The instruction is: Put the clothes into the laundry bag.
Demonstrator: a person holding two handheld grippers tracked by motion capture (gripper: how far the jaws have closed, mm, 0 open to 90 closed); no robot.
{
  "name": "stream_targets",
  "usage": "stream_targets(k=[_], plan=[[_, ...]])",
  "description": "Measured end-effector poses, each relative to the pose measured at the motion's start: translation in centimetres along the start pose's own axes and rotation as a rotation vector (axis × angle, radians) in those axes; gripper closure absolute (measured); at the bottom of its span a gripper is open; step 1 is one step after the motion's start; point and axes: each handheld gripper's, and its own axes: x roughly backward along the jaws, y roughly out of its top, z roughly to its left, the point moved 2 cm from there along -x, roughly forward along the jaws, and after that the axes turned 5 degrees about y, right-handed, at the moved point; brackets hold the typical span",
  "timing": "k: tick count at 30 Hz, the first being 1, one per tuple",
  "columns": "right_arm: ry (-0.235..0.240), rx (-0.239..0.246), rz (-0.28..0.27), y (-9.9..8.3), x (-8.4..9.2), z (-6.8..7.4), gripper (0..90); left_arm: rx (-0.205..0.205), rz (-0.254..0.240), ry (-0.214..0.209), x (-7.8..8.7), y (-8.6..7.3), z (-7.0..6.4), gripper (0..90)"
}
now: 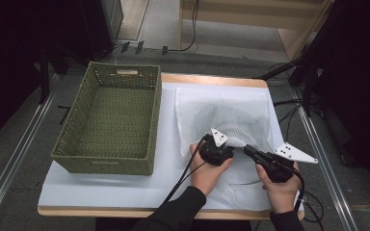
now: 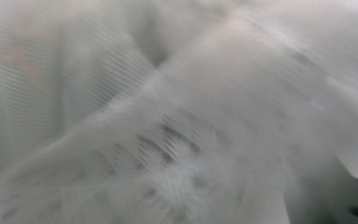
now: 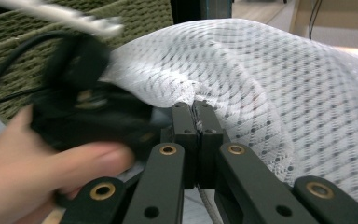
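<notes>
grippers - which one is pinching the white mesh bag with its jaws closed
The right gripper: its jaws are shut on the mesh bag. The left gripper sits pushed into the mesh.

Tabletop evenly lit, surroundings dark; left gripper view blurred throughout.

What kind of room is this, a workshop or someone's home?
Probably a lab or recording studio rather than a home. A small table under a white cover holds just a green woven basket and a white mesh bag, while cables and dark stands crowd the carpeted floor around it.
</notes>
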Motion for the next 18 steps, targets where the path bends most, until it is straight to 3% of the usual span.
stream_targets(k=[3, 6, 8, 11, 12, 13, 15, 18], plan=[[-0.001, -0.01, -0.003, 0.0, -0.1, -0.2, 90.0, -0.01, 0.016, -0.051, 0.9, -0.8, 0.1, 41.4], [-0.003, -0.007, -0.005, 0.1, 0.0, -0.1, 90.0, -0.02, 0.042, -0.082, 1.7, -1.5, 0.1, 38.8], [-0.005, -0.005, -0.006, 0.2, 0.0, -0.1, 90.0, -0.043, 0.061, -0.075, 1.7, -1.9, 0.0, 39.3], [-0.007, -0.007, 0.0, 0.0, -0.1, -0.2, 90.0, -0.086, 0.071, -0.043, 1.6, -2.2, -0.1, 50.0], [-0.008, -0.004, 0.005, -0.1, -0.2, -0.2, 90.0, -0.094, 0.071, -0.032, 1.6, -2.2, 0.0, 59.0], [-0.005, -0.009, 0.011, -0.2, -0.3, -0.2, 90.0, -0.09, 0.063, -0.025, 1.5, -2.2, 0.0, 69.0], [0.002, -0.004, 0.021, -0.4, -0.4, -0.1, 90.0, -0.081, 0.056, -0.012, 1.3, -2.0, 0.1, 80.3], [0.006, 0.002, 0.023, -0.4, -0.2, 0.0, 90.0, -0.057, 0.024, 0.01, 1.2, -1.6, 0.2, 83.6]])
